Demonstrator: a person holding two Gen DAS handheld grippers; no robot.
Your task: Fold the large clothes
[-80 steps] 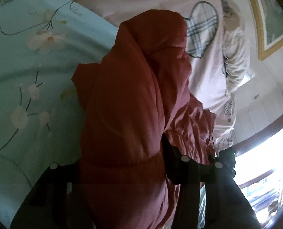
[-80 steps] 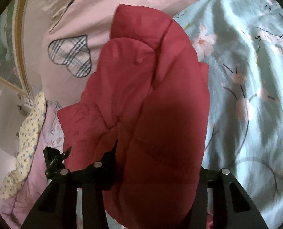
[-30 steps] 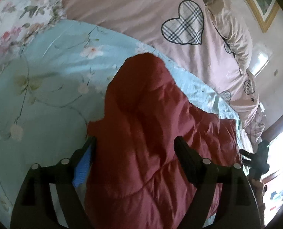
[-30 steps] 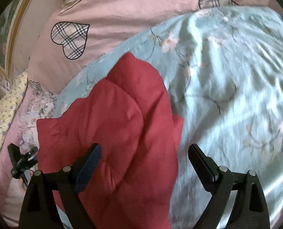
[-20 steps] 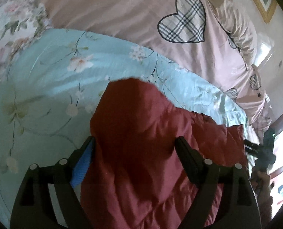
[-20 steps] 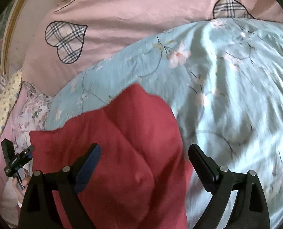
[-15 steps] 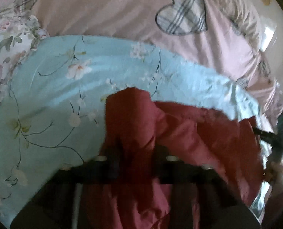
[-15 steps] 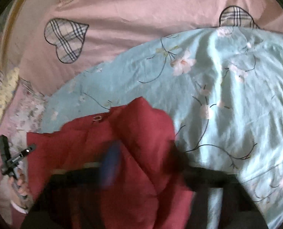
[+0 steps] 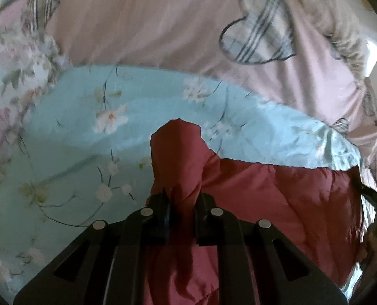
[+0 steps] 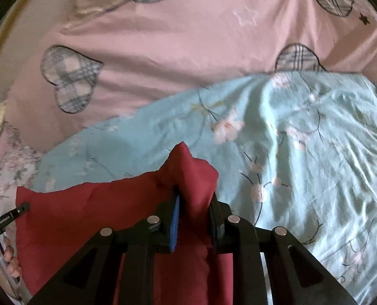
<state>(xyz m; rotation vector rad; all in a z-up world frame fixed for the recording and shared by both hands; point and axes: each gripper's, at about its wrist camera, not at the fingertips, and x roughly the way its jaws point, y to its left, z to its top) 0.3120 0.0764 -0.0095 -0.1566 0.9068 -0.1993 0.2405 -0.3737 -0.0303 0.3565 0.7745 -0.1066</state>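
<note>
Both the left hand-held gripper [image 9: 182, 200] and right hand-held gripper [image 10: 194, 203] pinch bunched corners of the red padded jacket [image 9: 277, 198], whose slick puffy fabric could slip free over the bed [image 10: 315, 152].

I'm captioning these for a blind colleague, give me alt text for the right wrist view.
The right claw is shut on a bunched fold of a red puffer jacket that lies across a light blue floral quilt. Behind it is a pink bedcover with plaid hearts, and a hand shows at the left edge.
</note>
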